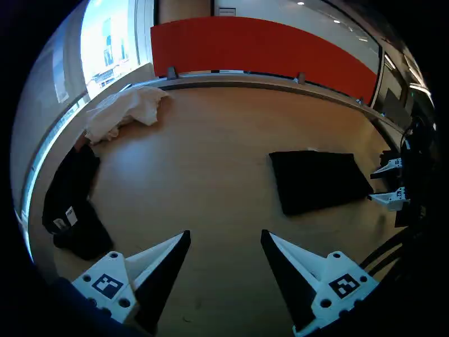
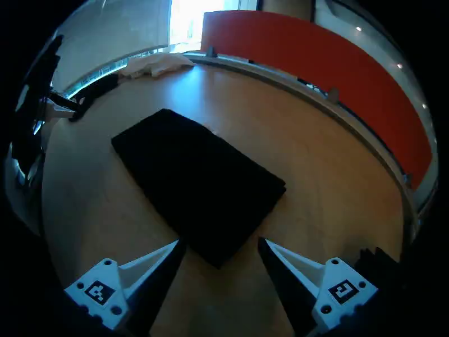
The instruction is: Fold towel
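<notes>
A black towel (image 2: 196,180) lies flat on the wooden table as a folded rectangle; in the left gripper view the same towel (image 1: 317,180) sits to the right of centre. My right gripper (image 2: 221,250) is open, its fingers spread either side of the towel's near corner, just short of it. My left gripper (image 1: 224,238) is open over bare wood, well left of the towel. The right gripper's white fingers (image 1: 390,197) appear at the far right of the left gripper view, beside the towel's edge.
A crumpled white cloth (image 1: 126,109) lies at the table's far left corner by the window. Dark fabric (image 1: 73,196) is heaped along the left edge. A red divider panel (image 1: 264,48) stands behind the table's back edge (image 1: 252,81).
</notes>
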{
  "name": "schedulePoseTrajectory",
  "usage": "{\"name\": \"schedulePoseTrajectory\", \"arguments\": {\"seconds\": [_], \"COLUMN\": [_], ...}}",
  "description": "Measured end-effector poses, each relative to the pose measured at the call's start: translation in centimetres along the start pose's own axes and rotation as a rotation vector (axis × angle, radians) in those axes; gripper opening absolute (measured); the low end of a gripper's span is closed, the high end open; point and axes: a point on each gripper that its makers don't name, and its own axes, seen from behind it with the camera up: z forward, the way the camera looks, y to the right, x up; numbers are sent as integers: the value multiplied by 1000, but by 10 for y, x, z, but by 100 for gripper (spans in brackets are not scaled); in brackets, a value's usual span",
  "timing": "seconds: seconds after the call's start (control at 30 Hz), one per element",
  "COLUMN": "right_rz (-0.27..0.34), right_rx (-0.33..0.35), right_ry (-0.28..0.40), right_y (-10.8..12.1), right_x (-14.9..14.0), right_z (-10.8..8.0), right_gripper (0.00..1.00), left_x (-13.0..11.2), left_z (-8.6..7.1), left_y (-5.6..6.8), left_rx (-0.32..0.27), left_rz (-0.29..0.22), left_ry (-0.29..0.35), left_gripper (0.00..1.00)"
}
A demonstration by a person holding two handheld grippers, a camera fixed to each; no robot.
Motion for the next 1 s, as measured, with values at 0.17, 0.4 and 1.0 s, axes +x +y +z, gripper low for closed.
{"name": "schedulePoseTrajectory", "arguments": {"seconds": [0.17, 0.4, 1.0], "right_rz": [1, -5, -5], "right_rx": [8, 7, 20], "right_ry": [-12, -33, -44], "right_y": [-2, -2, -6], "right_x": [-8, -17, -19], "right_z": [-2, -5, -4], "right_gripper": [96, 85, 39], "left_x": [-5, -11, -19], "left_z": [-3, -5, -6], "left_y": [-1, 1, 1], "left_rx": [2, -1, -5], "left_rz": [-4, -8, -14], "left_ry": [-5, -13, -27], "left_gripper": [93, 93, 93]}}
